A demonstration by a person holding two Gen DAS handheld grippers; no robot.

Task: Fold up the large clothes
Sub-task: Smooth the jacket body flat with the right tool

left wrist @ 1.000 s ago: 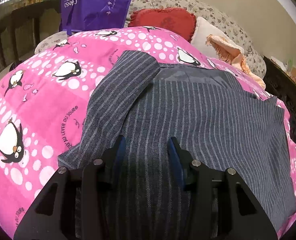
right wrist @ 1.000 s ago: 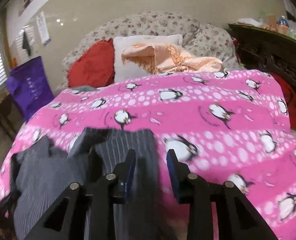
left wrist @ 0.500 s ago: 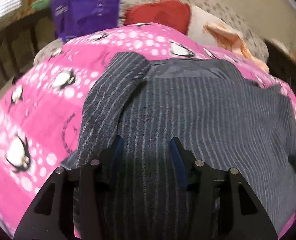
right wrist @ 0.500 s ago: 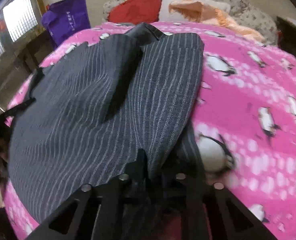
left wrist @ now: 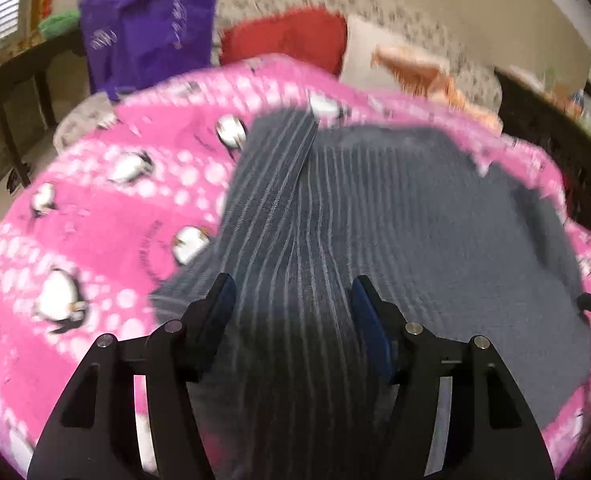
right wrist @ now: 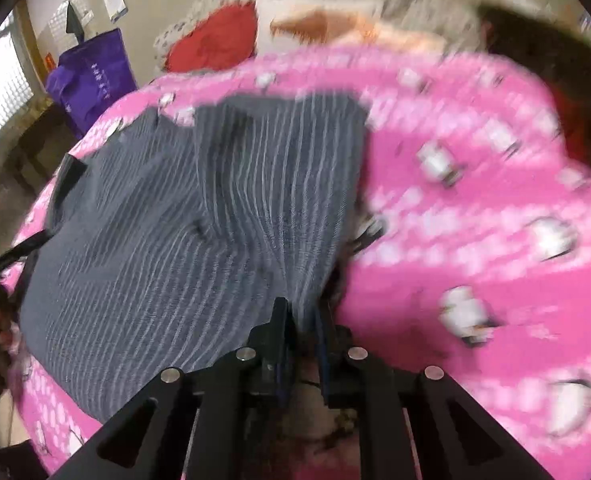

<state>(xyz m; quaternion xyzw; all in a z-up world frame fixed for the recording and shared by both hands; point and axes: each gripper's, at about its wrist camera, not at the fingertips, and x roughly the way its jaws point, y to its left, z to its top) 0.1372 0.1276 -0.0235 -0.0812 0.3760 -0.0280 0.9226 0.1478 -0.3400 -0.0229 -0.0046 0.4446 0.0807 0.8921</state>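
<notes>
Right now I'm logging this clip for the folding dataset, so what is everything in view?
striped garment: one, dark grey with pale stripes, spread on the blanket, one edge pinched at its near side.
blanket: one, pink with penguins and white dots, covering the bed.
red cushion: one, red, at the head of the bed.
white pillow: one, white, beside the red cushion.
peach cloth: one, peach, lying by the pillow.
purple bag: one, purple, beyond the bed's far left corner.
left gripper: one, black, jaws opening above the garment, nothing gripped.
right gripper: one, black, shut on the garment's edge.
</notes>
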